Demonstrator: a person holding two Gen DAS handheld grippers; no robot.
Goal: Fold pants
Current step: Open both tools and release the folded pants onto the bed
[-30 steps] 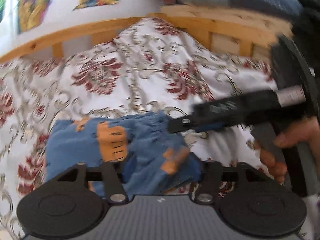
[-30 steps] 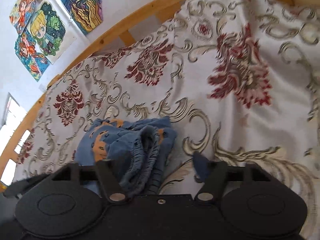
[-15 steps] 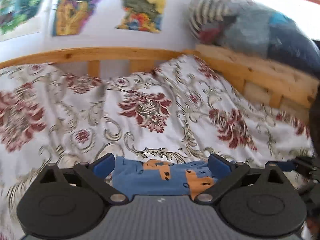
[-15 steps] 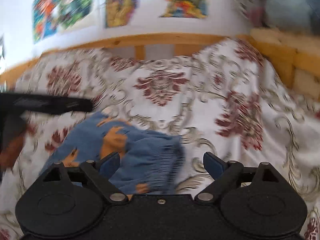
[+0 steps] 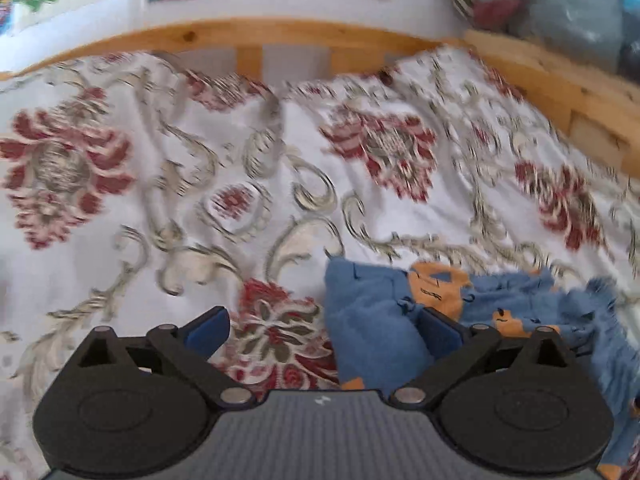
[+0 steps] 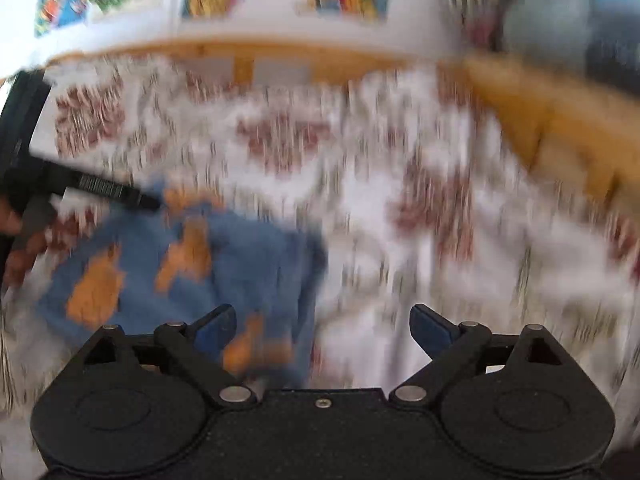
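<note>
Pants [image 5: 372,328], blue with orange patches, lie bunched on my floral bedspread [image 5: 224,168], well short of the wooden rail [image 5: 280,36] at its far edge. My left gripper [image 5: 324,326] is spread wide and empty, its right finger [image 5: 438,328] over the cloth. My right gripper [image 6: 322,326] is also wide open, holding nothing, pants [image 6: 180,264] under its left finger; this view is blurred.

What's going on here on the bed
A person is folding small blue pants with orange patches on a floral bedspread, using handheld tongs in each hand. Right now both the left tongs and right tongs are open and hold nothing; the pants lie bunched on the bedspread. The right view is motion-blurred.
</note>
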